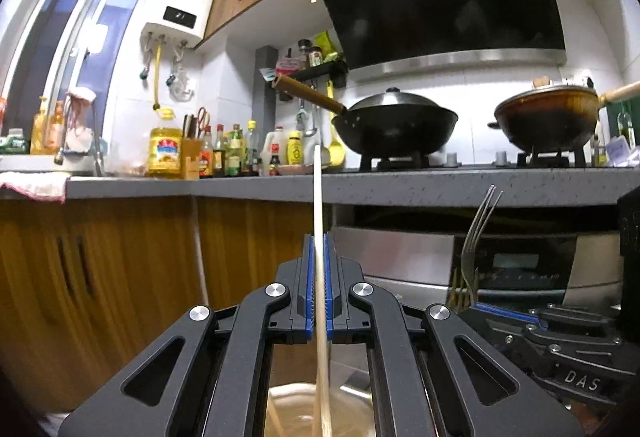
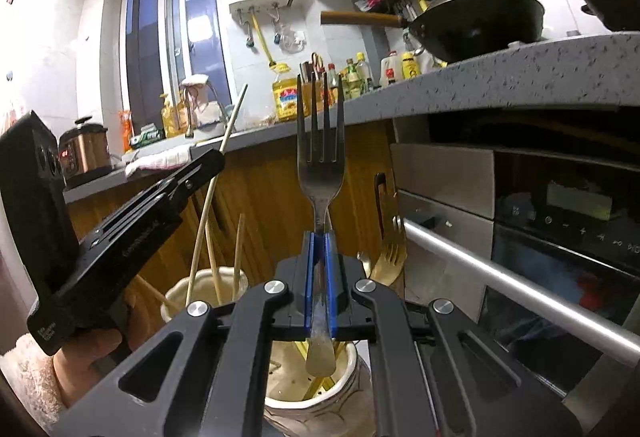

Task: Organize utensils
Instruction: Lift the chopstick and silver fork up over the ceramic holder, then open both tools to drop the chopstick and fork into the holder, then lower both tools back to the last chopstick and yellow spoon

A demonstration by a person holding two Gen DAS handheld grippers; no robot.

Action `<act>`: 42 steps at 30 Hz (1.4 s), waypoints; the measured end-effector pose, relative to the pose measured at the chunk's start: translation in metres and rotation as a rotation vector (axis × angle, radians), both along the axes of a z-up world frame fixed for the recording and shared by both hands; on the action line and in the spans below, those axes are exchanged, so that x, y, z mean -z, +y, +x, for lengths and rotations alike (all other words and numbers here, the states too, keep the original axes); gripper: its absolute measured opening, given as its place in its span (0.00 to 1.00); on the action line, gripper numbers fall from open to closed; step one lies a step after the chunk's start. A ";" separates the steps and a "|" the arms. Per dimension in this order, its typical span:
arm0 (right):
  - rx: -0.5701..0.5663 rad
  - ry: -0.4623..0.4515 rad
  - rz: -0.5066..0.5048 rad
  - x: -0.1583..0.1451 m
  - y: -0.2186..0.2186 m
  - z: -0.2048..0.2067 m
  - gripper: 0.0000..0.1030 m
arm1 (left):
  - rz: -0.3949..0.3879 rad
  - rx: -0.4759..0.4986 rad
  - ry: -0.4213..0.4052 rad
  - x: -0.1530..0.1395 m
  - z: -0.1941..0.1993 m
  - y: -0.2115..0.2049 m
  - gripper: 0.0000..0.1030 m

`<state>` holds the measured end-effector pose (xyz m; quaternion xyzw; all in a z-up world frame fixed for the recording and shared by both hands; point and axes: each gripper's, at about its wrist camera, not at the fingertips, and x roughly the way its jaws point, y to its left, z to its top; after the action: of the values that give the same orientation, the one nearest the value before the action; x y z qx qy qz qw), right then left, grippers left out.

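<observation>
My left gripper [image 1: 318, 237] is shut on a pale wooden chopstick [image 1: 317, 189] that stands upright, its lower end over a cream holder [image 1: 288, 397] below. My right gripper [image 2: 320, 235] is shut on a steel fork [image 2: 320, 141], tines up, its handle end hanging over a cream ceramic holder [image 2: 352, 393]. That fork also shows at the right of the left wrist view [image 1: 478, 233]. The left gripper [image 2: 208, 161] with its chopstick [image 2: 234, 119] shows at the left of the right wrist view, above a second cream holder [image 2: 176, 293] with several chopsticks [image 2: 238, 257].
A gold fork [image 2: 388, 257] stands behind the right holder. A grey countertop [image 1: 400, 185] holds two woks [image 1: 396, 125] and many bottles [image 1: 224, 153]. A built-in oven [image 2: 560, 205] with a steel bar handle [image 2: 520, 289] is at the right. Wooden cabinets [image 1: 120, 277] are below.
</observation>
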<state>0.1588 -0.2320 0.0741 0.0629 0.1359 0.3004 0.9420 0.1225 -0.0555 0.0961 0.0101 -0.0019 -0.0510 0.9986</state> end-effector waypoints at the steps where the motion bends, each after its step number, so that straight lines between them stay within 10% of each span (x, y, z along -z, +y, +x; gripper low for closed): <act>1: -0.005 0.006 -0.010 0.002 0.002 0.001 0.05 | -0.009 0.003 0.009 0.002 0.001 0.002 0.05; 14: -0.050 0.165 -0.114 0.035 0.016 0.007 0.05 | -0.025 0.017 0.056 0.012 -0.017 0.015 0.13; 19: -0.048 0.176 -0.106 0.038 0.015 0.005 0.07 | -0.011 0.025 0.071 0.011 -0.025 0.013 0.31; 25: -0.038 0.154 -0.094 0.033 0.010 -0.006 0.24 | 0.024 0.031 0.073 0.007 -0.034 0.007 0.40; 36: -0.022 0.117 -0.070 0.025 -0.003 -0.044 0.87 | 0.022 0.013 0.045 -0.005 -0.090 0.012 0.83; 42: -0.006 0.116 -0.093 0.036 -0.009 -0.066 0.95 | 0.006 -0.007 0.075 -0.005 -0.118 0.025 0.90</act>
<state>0.0930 -0.2410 0.0381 0.0360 0.2042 0.2926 0.9335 0.0049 -0.0302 0.1010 0.0110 0.0356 -0.0478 0.9982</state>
